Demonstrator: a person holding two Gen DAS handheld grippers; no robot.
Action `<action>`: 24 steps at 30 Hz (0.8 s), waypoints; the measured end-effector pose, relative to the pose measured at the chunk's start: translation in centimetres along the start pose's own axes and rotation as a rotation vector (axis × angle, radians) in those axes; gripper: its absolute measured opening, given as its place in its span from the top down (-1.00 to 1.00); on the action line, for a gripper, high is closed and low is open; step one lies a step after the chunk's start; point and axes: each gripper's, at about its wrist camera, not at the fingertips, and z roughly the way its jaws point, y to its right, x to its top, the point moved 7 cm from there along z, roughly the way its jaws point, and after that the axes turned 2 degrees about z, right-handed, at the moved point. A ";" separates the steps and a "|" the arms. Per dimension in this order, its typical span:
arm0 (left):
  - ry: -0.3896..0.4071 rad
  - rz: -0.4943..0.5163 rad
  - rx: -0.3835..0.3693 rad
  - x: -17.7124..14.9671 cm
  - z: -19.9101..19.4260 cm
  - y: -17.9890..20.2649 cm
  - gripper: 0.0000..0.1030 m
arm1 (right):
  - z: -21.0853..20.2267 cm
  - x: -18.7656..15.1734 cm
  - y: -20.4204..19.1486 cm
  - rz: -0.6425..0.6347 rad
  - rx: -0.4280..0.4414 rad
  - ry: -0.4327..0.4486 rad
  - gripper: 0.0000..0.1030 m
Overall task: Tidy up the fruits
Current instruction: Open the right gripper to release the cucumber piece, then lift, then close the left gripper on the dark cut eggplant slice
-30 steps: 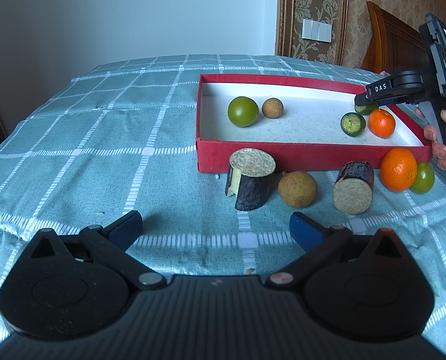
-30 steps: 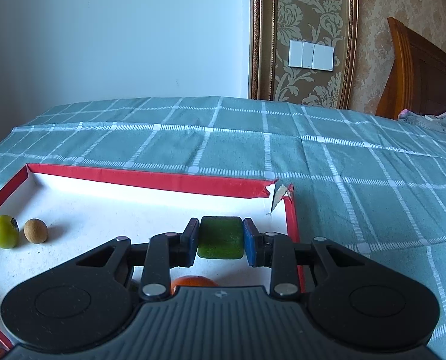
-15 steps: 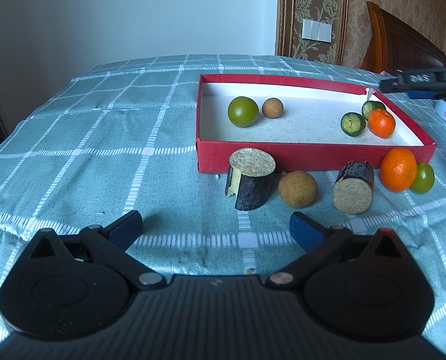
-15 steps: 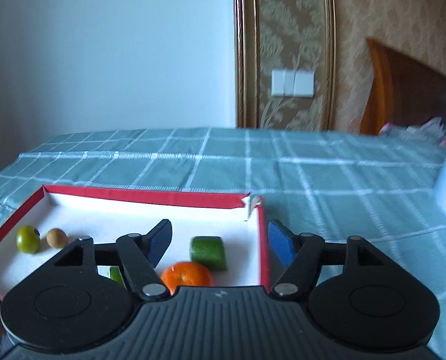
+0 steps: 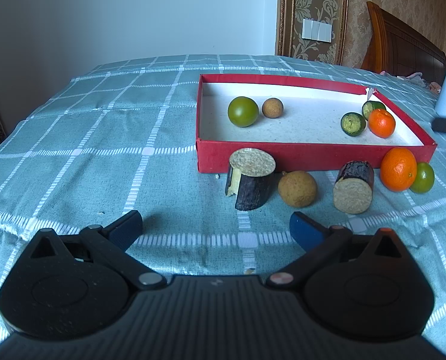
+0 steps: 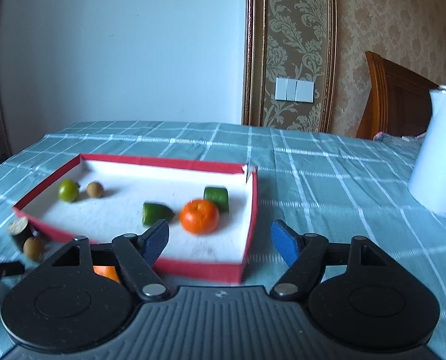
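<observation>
A red box (image 5: 283, 158) (image 6: 201, 270) on the bed holds a green fruit (image 5: 243, 111), a small brown ball (image 5: 272, 107), two green cucumber pieces (image 5: 353, 124) (image 6: 216, 197) and an orange (image 5: 381, 123) (image 6: 199, 216). In front of the box lie two dark cut pieces (image 5: 250, 182) (image 5: 354, 190), a brown fruit (image 5: 297, 189), an orange (image 5: 398, 173) and a green fruit (image 5: 422, 177). My left gripper (image 5: 215, 228) is open and empty, short of these. My right gripper (image 6: 219, 241) is open and empty, above the box's near right corner.
The bed has a teal checked cover (image 5: 102, 150). A white jug (image 6: 439, 150) stands on the right of the bed. A wooden headboard (image 5: 400, 45) and a patterned wall with a switch panel (image 6: 295, 90) are behind.
My right gripper opened, let the green cucumber piece go into the box's far right corner, and drew back and up. My left gripper has not moved.
</observation>
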 end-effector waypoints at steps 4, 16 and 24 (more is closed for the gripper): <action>0.000 0.000 0.000 0.0 0.0 0.0 -1.00 | -1.2 -2.7 0.4 0.026 0.025 -0.039 -0.54; 0.002 0.000 0.000 0.1 0.0 -0.1 -1.00 | -0.3 -5.8 0.6 0.052 0.055 -0.111 -0.54; 0.036 -0.040 0.065 1.4 0.1 -1.3 -1.00 | 0.0 -6.3 0.8 0.074 0.070 -0.140 -0.67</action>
